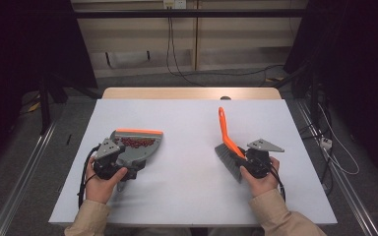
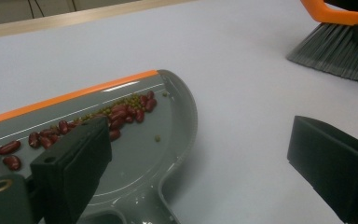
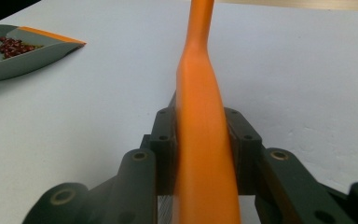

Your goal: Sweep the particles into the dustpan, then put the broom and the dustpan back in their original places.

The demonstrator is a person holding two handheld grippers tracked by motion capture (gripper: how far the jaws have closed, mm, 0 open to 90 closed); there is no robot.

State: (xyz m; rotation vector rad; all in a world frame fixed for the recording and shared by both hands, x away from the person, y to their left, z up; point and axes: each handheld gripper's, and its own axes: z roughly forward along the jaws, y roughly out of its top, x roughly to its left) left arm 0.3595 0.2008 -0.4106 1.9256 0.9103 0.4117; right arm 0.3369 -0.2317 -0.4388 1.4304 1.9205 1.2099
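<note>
Dustpan [image 1: 137,146] with red beans [image 2: 116,116] and a few small green ones sat flat on the bench [image 1: 187,196], its grey handle just beneath the left gripper [image 1: 109,158], whose jaws stood wide apart and pressed on nothing. Right gripper [image 1: 256,161] had its jaws clamped on the orange handle of the hand brush [image 1: 226,142], bristles pointing toward the dustpan, well apart from it. Risk, as I judged it, lay on the left side: with the jaws still open over the handle, a careless closing could nudge or tip the pan and roll the beans off its orange lip back onto the bench. Brush handle looked smooth, so a loose grip might let it twist while sweeping
</note>
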